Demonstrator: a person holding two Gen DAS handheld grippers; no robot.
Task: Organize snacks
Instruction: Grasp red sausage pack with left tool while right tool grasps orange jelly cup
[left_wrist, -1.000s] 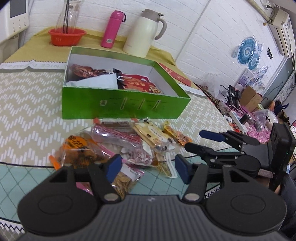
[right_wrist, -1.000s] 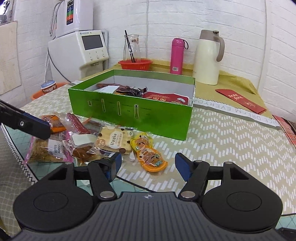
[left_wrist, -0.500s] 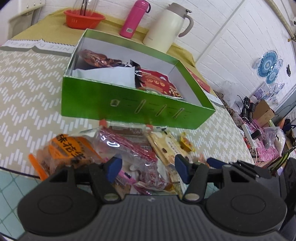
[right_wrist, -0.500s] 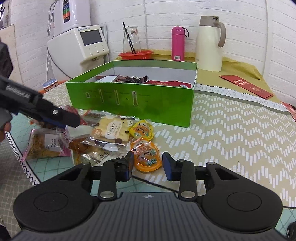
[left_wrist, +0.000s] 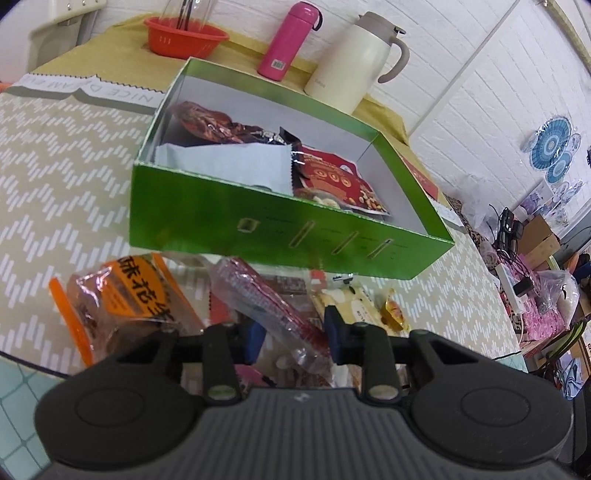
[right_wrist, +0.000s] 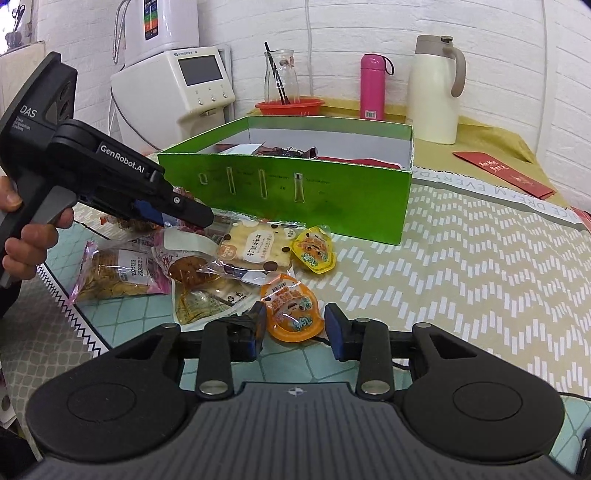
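A green box (left_wrist: 280, 225) (right_wrist: 317, 195) on the table holds a few snack packs. A pile of loose snack packets (right_wrist: 207, 258) lies in front of it. My left gripper (left_wrist: 293, 334) has its jaws closed onto a clear packet with red contents (left_wrist: 269, 302) at the pile; it also shows in the right wrist view (right_wrist: 184, 218). My right gripper (right_wrist: 293, 326) has its jaws around an orange jelly cup (right_wrist: 291, 312) at the near edge of the pile. A second jelly cup (right_wrist: 314, 251) lies further back.
A cream thermos jug (right_wrist: 436, 88), a pink bottle (right_wrist: 373, 86) and a red basket (right_wrist: 290, 107) stand behind the box. A white appliance (right_wrist: 177, 85) is at the back left. A red envelope (right_wrist: 502, 177) lies at the right.
My left gripper dropped onto the pile and its jaws narrowed onto the red packet. My right gripper moved forward and closed around the orange jelly cup.
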